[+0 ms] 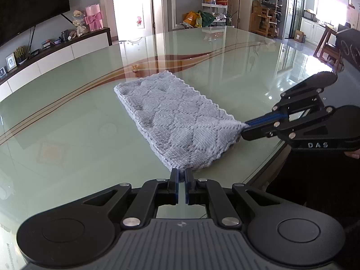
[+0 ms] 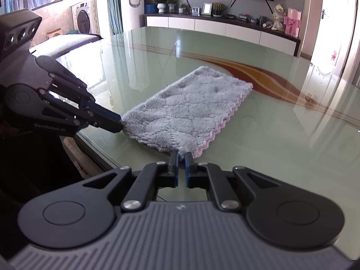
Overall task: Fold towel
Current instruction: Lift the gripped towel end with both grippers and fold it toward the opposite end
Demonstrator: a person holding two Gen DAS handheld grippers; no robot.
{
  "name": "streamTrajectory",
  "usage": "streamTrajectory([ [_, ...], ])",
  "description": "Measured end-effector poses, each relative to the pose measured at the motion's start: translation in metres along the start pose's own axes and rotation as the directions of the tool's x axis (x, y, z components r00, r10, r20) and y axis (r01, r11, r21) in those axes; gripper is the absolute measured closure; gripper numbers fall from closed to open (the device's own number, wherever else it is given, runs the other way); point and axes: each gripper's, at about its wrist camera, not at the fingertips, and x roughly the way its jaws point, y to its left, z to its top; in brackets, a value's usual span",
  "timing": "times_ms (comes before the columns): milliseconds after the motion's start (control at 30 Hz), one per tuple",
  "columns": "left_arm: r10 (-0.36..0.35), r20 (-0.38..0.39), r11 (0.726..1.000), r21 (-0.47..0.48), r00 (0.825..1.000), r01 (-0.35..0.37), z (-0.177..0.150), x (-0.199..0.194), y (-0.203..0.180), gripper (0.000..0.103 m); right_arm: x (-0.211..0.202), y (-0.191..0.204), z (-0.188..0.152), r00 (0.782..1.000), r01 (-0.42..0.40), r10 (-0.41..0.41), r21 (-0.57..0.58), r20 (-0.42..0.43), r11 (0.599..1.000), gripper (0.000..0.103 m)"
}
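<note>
A grey quilted towel [image 1: 171,110] lies folded in a long strip on the glass table [image 1: 67,123], running away from me. In the right wrist view the towel [image 2: 189,110] shows a pink layer along its right edge. My left gripper [image 1: 182,172] is shut on one near corner, which is raised slightly off the glass. My right gripper [image 1: 245,126] is shut on the other near corner and pulls it into a point. From the right wrist view, the right gripper [image 2: 182,155] pinches its corner, and the left gripper [image 2: 121,124] grips from the left side.
The table's near edge [image 1: 270,157] runs just below the held corners, with a person's dark clothing [image 1: 315,180] beyond it. A low TV cabinet [image 2: 225,25] with ornaments stands past the far side. Bare glass [image 2: 281,146] surrounds the towel.
</note>
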Motion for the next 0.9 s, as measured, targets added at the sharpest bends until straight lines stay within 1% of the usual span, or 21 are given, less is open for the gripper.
streamTrajectory([
  [133, -0.005, 0.022, 1.0, -0.007, 1.0, 0.005, 0.001, -0.011, 0.001, 0.098, -0.007, 0.002, 0.004, 1.0, -0.001, 0.001, -0.015, 0.005, 1.0, 0.098],
  [267, -0.019, 0.024, 1.0, -0.01, 1.0, 0.019, 0.004, -0.02, 0.002, 0.098, -0.019, 0.005, 0.007, 1.0, -0.025, 0.025, -0.027, -0.002, 0.999, 0.098],
  [333, -0.028, 0.026, 1.0, 0.006, 0.999, 0.028, 0.005, -0.032, -0.001, 0.098, -0.029, 0.006, 0.011, 0.999, -0.037, 0.038, -0.027, 0.003, 0.999, 0.098],
  [433, -0.03, 0.046, 0.999, 0.029, 0.998, 0.028, 0.009, -0.046, -0.005, 0.098, -0.047, 0.006, 0.022, 0.998, -0.066, 0.066, -0.015, 0.023, 0.998, 0.098],
  [533, -0.03, 0.097, 0.999, 0.047, 0.995, 0.025, 0.02, -0.067, -0.006, 0.098, -0.056, 0.007, 0.031, 0.997, -0.048, 0.05, -0.034, 0.05, 0.998, 0.098],
  [667, -0.01, 0.13, 0.999, 0.048, 0.991, 0.003, 0.03, -0.069, -0.003, 0.098, -0.052, -0.002, 0.04, 0.997, -0.022, 0.023, -0.01, 0.069, 1.0, 0.098],
  [733, 0.018, 0.147, 0.999, 0.024, 0.989, -0.022, 0.036, -0.064, 0.002, 0.098, -0.048, -0.006, 0.043, 0.997, -0.015, 0.015, 0.004, 0.076, 1.0, 0.098],
  [767, 0.02, 0.148, 1.0, 0.021, 0.989, -0.023, 0.036, -0.063, 0.001, 0.098, -0.047, -0.007, 0.044, 0.997, -0.015, 0.014, 0.013, 0.078, 1.0, 0.098],
  [833, 0.037, 0.147, 0.999, -0.013, 0.988, -0.035, 0.04, -0.055, 0.005, 0.098, -0.041, -0.011, 0.047, 0.997, -0.016, 0.013, 0.038, 0.078, 0.999, 0.098],
  [900, 0.044, 0.139, 0.999, -0.015, 0.989, -0.042, 0.042, -0.05, 0.006, 0.098, -0.035, -0.015, 0.049, 0.997, -0.012, 0.007, 0.057, 0.076, 0.998, 0.098],
])
